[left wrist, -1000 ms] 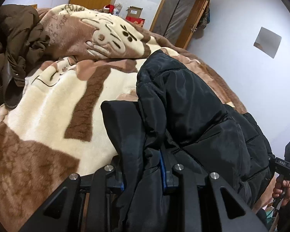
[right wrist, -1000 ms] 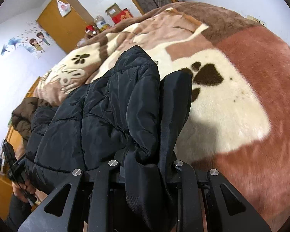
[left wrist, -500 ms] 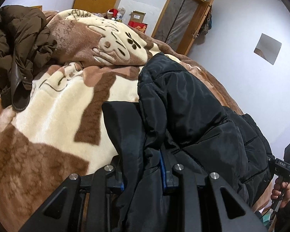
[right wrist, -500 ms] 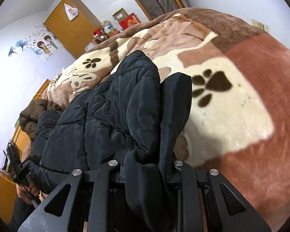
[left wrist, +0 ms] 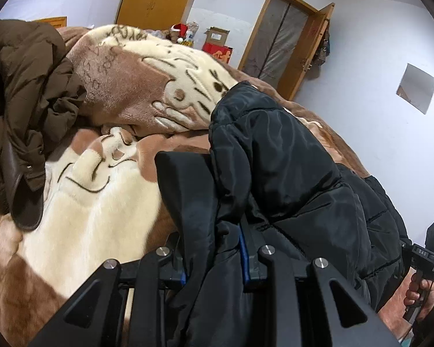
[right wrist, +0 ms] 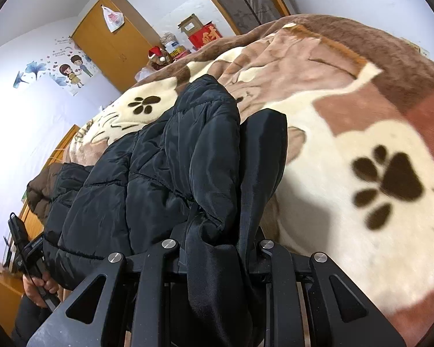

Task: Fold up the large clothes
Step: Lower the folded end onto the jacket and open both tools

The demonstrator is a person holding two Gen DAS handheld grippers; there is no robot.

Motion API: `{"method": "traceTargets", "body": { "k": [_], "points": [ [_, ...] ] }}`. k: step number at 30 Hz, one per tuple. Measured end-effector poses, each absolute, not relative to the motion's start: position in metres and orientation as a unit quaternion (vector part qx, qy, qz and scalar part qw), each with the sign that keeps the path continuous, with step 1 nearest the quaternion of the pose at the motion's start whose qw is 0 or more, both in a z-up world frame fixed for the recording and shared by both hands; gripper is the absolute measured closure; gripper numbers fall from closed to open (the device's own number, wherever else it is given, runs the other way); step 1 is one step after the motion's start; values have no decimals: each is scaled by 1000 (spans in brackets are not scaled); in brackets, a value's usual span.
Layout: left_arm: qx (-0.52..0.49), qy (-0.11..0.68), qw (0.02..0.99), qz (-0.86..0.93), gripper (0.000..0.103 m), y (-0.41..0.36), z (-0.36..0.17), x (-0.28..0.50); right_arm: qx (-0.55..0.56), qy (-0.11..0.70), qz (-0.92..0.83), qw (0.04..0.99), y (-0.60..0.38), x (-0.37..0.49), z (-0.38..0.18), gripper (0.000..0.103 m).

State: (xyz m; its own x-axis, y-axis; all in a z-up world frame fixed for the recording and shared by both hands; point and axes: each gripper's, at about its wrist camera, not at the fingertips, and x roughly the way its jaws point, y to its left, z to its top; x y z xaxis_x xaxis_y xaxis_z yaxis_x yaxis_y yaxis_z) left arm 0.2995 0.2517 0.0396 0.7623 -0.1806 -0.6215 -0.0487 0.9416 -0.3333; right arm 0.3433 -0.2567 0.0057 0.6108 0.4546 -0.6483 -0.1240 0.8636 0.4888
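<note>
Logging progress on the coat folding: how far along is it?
Early. Done: both grippers, left gripper and right gripper, are shut on the black jacket, held above the blanket. No finished fold shows. Left: folding it, then the brown coat.

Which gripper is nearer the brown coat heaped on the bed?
Left. The left gripper sits beside the brown coat; the right gripper is across the black jacket.

A brown-and-cream paw-print blanket (right wrist: 361,133) fills the frame's middle. A wooden wardrobe (left wrist: 156,0) stands at upper left, a red box (left wrist: 217,53) beside it, a doorway (left wrist: 280,31) at upper right.
</note>
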Motion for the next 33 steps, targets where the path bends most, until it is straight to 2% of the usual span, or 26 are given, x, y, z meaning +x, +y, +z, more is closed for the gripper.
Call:
{"method": "traceTargets", "body": {
  "k": [5,8,10,13,19,25,30,33],
  "points": [
    [-169,376,911,-24,75,260,-13,336,197,436,149,865,-250,373,-38,79],
    [-196,419,887,5,71,272,-63,345,219,469,132,845,-260,381,-70,67],
    [-231,428,874,9,66,282,-84,341,242,478,135,833,-269,380,-81,54],
    [-241,421,875,13,59,286,-87,332,245,477,136,833,-276,374,-77,48],
    [-255,413,873,39,58,302,-60,315,225,460,107,852,-283,352,-42,48],
    [-235,349,906,49,59,296,-13,285,165,394,95,899,-266,326,3,48],
    [-171,384,907,5,59,249,-23,305,99,437,106,887,-236,345,-22,48],
    [-152,407,901,14,59,233,-41,314,89,462,95,877,-236,357,-40,54]
  ]
}}
